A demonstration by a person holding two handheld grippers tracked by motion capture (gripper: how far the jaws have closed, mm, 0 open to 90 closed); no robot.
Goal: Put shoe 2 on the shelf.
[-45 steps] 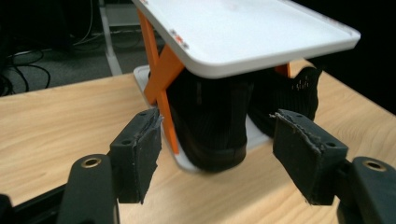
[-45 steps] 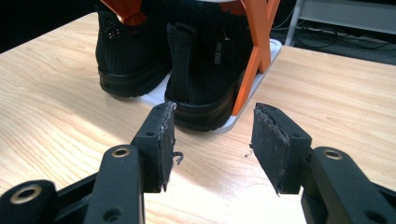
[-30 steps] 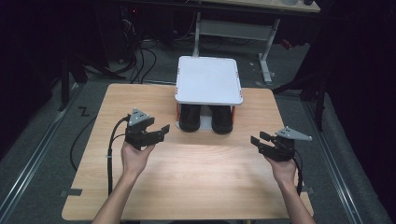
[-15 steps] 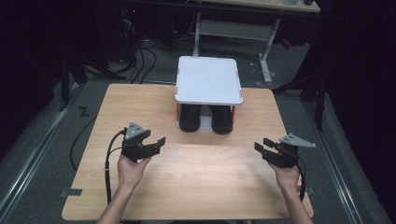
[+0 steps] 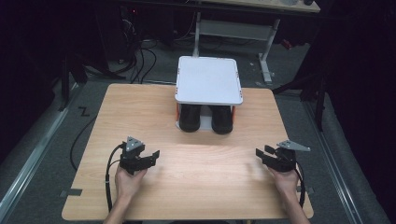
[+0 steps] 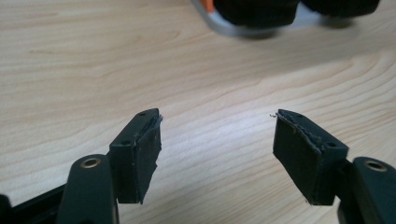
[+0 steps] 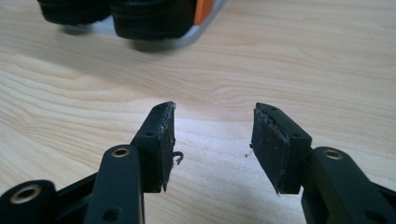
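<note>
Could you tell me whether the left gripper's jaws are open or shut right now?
Open. The left gripper shows bare wooden table between its parted jaws, with nothing held.

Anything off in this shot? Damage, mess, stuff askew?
Only wear: the right claw pads are frayed, with a loose black shred curling off the edge. The left claw pads are ragged too. The table looks clean.

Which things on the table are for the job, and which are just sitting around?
For the job:
- left tongs, open, holding nothing
- right tongs, open, holding nothing
- white rack at the table's far edge
- two black shoes under its top

Just around:
- cables on the floor
- metal desk frame behind the table
</note>
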